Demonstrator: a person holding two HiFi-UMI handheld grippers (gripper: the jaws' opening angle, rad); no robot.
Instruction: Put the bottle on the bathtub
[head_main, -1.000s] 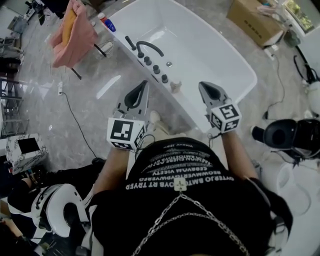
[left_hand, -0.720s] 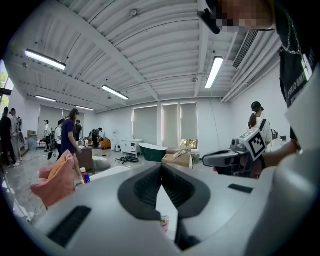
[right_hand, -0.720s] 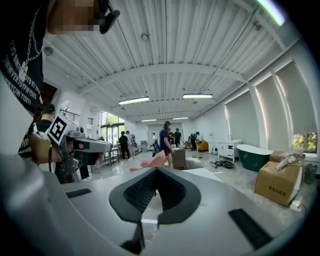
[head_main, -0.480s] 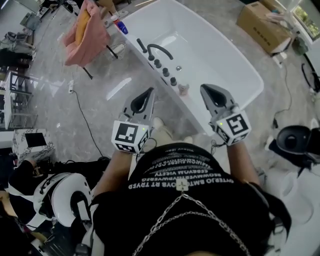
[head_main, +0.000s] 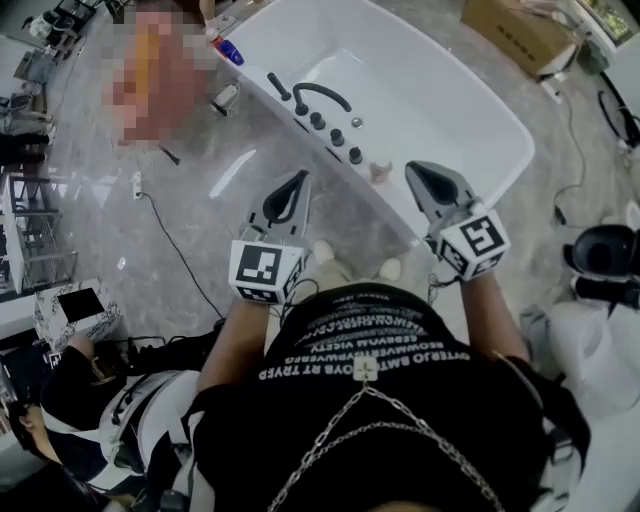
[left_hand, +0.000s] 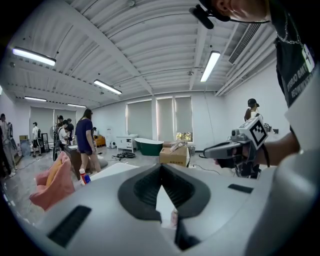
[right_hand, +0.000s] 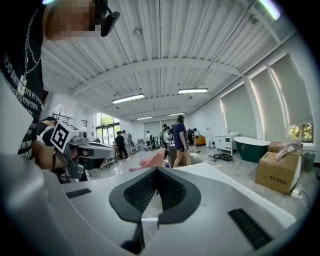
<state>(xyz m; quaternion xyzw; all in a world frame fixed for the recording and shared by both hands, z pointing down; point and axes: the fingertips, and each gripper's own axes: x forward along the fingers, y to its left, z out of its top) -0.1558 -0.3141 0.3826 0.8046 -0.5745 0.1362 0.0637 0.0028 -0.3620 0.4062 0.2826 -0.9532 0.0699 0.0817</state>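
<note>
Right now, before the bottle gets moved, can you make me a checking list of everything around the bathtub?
Surface: white bathtub, black faucet on its ledge.
Job's things: bottle upright by the tub's far corner, nothing touching it.
Clutter: small pink thing on the ledge; pink cloth; cardboard box.
Grippers: left gripper and right gripper both shut, empty, in the air near the tub.
Cables: black cable across the floor.
Surroundings: people standing behind; green tub far off.
</note>
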